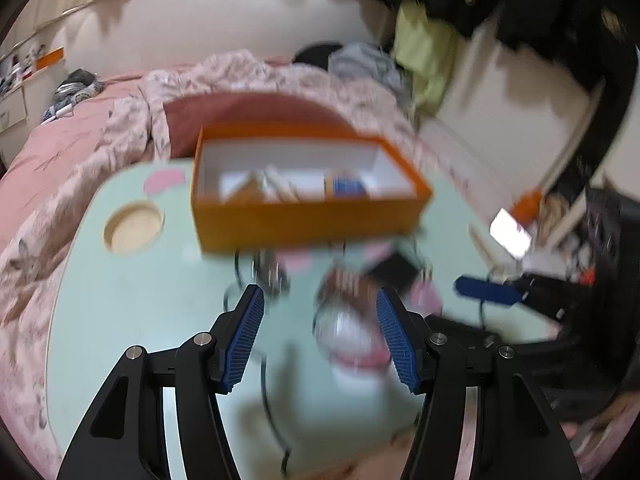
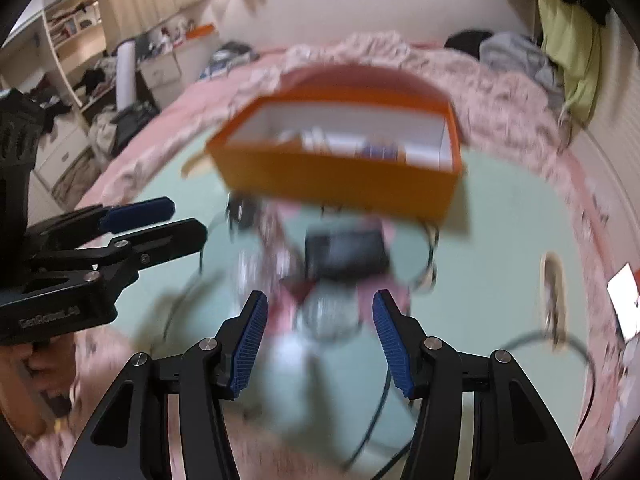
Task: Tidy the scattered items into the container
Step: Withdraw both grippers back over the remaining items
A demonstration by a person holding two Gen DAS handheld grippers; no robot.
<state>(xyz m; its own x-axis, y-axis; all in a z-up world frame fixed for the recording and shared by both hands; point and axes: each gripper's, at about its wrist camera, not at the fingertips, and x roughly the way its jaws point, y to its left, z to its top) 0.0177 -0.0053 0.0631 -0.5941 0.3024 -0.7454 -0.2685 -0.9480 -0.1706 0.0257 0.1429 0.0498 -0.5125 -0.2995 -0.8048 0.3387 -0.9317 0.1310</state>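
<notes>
Orange box point(image 1: 308, 216) sat at counter's point(image 1: 132, 300) far side, few items already inside. Black case point(image 2: 346, 254), cables, blurred clutter lay before it, unsorted. My left gripper point(image 1: 320, 300) and right gripper point(image 2: 320, 304) gaped wide, empty. Task partly done.

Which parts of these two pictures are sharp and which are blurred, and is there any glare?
Left wrist view: the left tool is sharp, while the orange box and the items on the green table smear with motion blur; a white patch at right is blown out. Right wrist view: the right tool is sharp, the box and the clutter below it blurred; straight edges bow near the rim.
</notes>
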